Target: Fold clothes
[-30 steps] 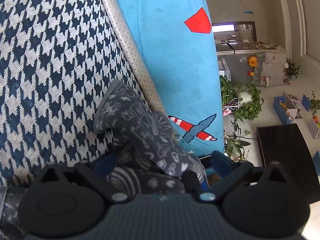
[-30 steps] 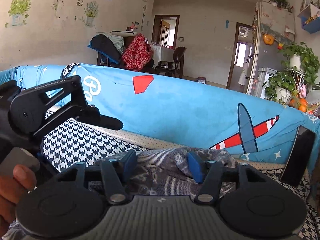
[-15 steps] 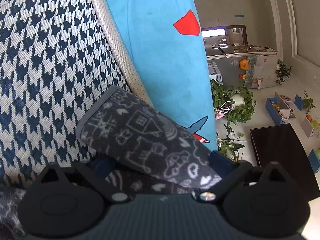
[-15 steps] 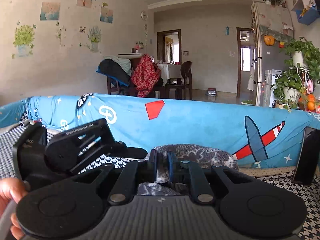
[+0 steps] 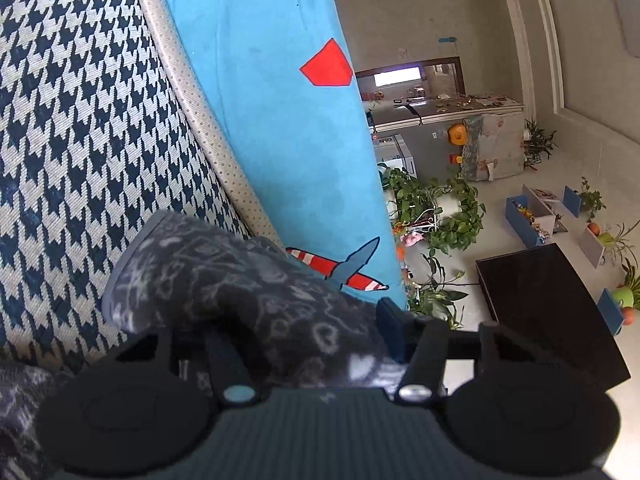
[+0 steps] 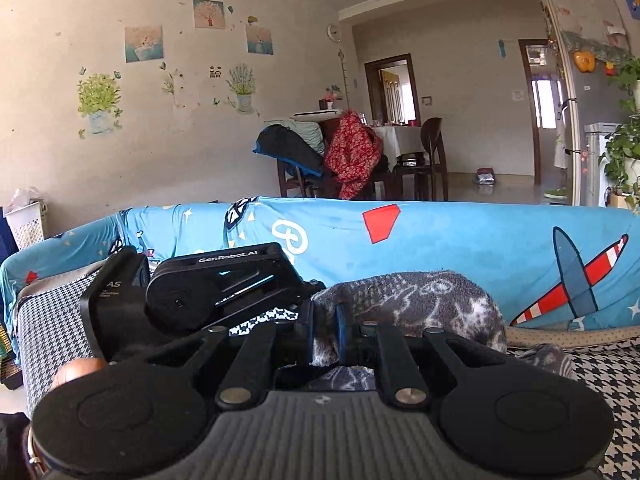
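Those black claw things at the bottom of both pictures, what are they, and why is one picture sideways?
They are grabbers a person holds, one per hand, each with a camera looking along its fingers. One picture is tilted because the left grabber is turned. The right gripper is pinched shut on a grey patterned cloth. The left gripper has its fingers apart with the same cloth lying between them. Under it is a checked sofa seat with a blue cover behind.

Blue sofa cover (image 6: 460, 240), houndstooth cushion (image 5: 80, 140)
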Tool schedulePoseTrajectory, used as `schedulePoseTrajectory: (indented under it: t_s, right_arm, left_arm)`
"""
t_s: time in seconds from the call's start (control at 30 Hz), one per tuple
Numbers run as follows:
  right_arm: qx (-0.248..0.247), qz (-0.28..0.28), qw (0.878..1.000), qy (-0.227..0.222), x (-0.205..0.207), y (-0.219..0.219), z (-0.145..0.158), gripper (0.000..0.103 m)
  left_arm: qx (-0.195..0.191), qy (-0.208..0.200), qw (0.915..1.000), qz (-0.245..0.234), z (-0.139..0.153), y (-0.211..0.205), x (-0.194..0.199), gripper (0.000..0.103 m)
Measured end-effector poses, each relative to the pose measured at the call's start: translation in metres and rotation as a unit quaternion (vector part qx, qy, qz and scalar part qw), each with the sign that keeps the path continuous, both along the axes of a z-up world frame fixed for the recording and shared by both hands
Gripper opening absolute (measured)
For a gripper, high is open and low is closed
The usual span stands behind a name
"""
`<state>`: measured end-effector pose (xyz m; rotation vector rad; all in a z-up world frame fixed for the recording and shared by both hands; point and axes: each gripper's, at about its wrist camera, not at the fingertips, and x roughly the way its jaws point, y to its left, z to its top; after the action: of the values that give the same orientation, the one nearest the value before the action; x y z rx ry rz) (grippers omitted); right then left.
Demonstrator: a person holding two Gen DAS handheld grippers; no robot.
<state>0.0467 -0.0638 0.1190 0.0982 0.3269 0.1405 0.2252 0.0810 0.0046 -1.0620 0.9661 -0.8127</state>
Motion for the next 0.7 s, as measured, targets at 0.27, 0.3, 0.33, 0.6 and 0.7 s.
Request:
schedulePoseTrajectory:
  t_s: [0.27,0.3,0.33,0.6,0.7]
  right_arm:
    - [-0.043,0.048,0.997,0.033,0.001,0.018,-0.011,0.014]
    - [-0.047,0.054,0.997,0.038,0.001,0.020,-0.013,0.016]
    - [-0.052,0.059,0.996,0.043,0.001,0.022,-0.014,0.016]
    - [-0.069,0.033,0.997,0.025,-0.015,0.012,-0.009,0.063]
    - [-0.069,0.013,0.997,0.024,-0.019,0.003,-0.006,0.065]
  left_arm:
    - [0.075,-0.017,0.9967,0.025,0.005,0.017,-0.012,0.016]
    - [0.088,-0.024,0.9953,0.031,0.007,0.020,-0.014,0.015]
    - [0.103,-0.032,0.9935,0.037,0.010,0.022,-0.015,0.014]
    - [0.248,-0.110,0.9548,0.122,0.047,0.064,-0.026,0.011]
    - [0.267,-0.124,0.9440,0.148,0.057,0.086,-0.028,0.011]
